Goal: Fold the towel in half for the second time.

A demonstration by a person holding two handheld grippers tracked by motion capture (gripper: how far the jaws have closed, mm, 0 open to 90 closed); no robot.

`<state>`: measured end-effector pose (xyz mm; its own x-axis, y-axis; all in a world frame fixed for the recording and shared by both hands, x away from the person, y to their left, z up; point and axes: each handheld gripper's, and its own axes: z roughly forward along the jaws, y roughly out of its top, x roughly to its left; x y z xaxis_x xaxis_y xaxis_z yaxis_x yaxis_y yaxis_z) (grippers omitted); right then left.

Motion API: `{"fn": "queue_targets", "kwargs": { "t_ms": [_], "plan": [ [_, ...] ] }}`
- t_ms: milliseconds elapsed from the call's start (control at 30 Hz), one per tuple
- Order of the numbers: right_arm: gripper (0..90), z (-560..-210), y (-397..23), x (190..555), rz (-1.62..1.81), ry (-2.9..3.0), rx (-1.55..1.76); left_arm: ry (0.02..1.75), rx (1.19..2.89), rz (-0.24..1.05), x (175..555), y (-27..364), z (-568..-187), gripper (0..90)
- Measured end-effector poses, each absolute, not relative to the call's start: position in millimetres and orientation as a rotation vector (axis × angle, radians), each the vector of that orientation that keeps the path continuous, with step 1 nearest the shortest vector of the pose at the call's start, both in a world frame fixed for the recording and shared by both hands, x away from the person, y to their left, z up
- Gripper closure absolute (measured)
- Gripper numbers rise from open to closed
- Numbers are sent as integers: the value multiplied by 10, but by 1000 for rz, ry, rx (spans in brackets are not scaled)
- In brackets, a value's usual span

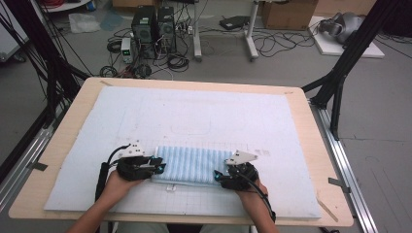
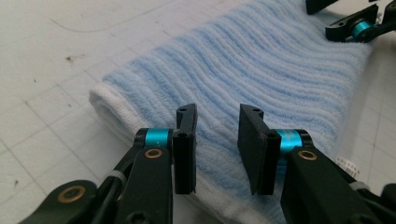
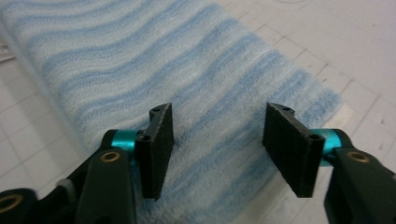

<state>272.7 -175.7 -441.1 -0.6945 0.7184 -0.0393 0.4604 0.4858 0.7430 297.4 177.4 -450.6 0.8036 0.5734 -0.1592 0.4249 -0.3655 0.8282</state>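
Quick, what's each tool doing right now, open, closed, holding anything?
Left tool: open, jaws apart above the folded blue towel, gripping nothing.
Right tool: open over the towel, gripping nothing.

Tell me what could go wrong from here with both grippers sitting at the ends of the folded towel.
Both the left gripper and right gripper stand open over the folded blue towel, so a shallow pinch might catch just the top layer and undo the fold. Uneven pulls could skew it on the white mat.
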Motion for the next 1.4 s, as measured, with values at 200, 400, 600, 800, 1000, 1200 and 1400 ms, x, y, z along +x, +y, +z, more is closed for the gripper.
{"fn": "queue_targets", "kwargs": {
  "t_ms": [200, 400, 600, 800, 1000, 1200, 1400],
  "plan": [
    [335, -4411, -1774, 2644, 982, 2401, 922, 691, 2067, 210, 2875, 1781, -4500, 661],
    [286, -4372, -1893, 2600, 1058, 2433, 953, 724, 2022, 209, 2875, 1880, -4475, 601],
    [253, -4195, -2104, 2647, 1288, 2250, 1002, 814, 1787, 288, 3035, 2107, -4338, 471],
    [208, -4070, -2272, 2880, 1267, 2156, 1085, 877, 1667, 375, 3253, 2269, -4259, 256],
    [120, -4053, -2463, 2954, 1233, 2068, 1165, 851, 1652, 406, 3256, 2379, -4253, 202],
    [112, -4144, -2580, 2892, 1214, 2091, 1169, 843, 1681, 422, 3229, 2491, -4275, 216],
    [110, -4132, -2638, 2884, 1230, 2058, 1181, 870, 1642, 452, 3218, 2597, -4259, 218]
  ]
}}
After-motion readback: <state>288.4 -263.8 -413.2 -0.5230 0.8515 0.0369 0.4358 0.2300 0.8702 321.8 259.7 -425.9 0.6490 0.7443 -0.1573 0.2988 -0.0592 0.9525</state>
